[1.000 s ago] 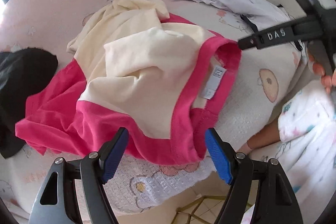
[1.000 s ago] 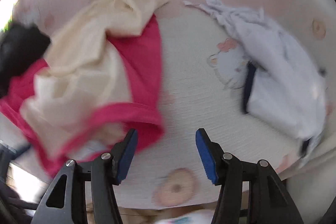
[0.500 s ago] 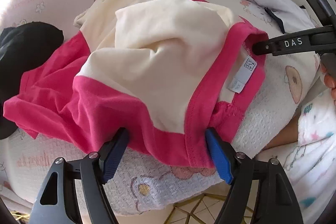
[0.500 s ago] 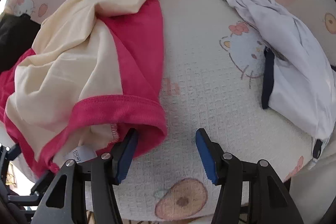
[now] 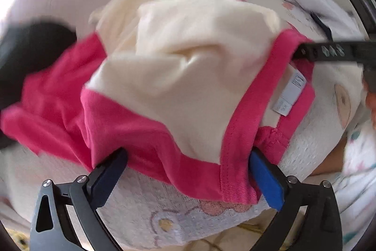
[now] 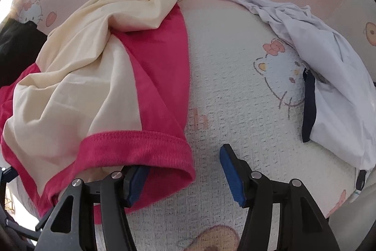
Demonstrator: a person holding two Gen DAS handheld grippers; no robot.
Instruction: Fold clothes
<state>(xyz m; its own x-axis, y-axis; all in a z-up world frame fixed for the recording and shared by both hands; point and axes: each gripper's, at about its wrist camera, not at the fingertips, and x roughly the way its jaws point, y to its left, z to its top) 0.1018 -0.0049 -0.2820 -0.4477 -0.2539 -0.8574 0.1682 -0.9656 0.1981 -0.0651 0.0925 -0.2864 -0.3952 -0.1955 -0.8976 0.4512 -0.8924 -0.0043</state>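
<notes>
A crumpled pink and cream shirt lies on the bed, its collar with a white label turned toward me. My left gripper is open, and its two blue pads straddle the pink shoulder edge hanging over them. In the right wrist view the same shirt fills the left half. My right gripper is open too, its left pad tucked under the pink ribbed collar and its right pad over bare sheet. A black finger of the right gripper touches the collar in the left wrist view.
A white garment with dark trim lies at the right of the cartoon-cat bedsheet. A black garment sits at the far left. A person's patterned sleeve is at the right, beside the bed's near edge.
Both grippers have moved in on the shirt. The pink edge now drapes between the left pads, and the right gripper's left pad has slid under the collar.
</notes>
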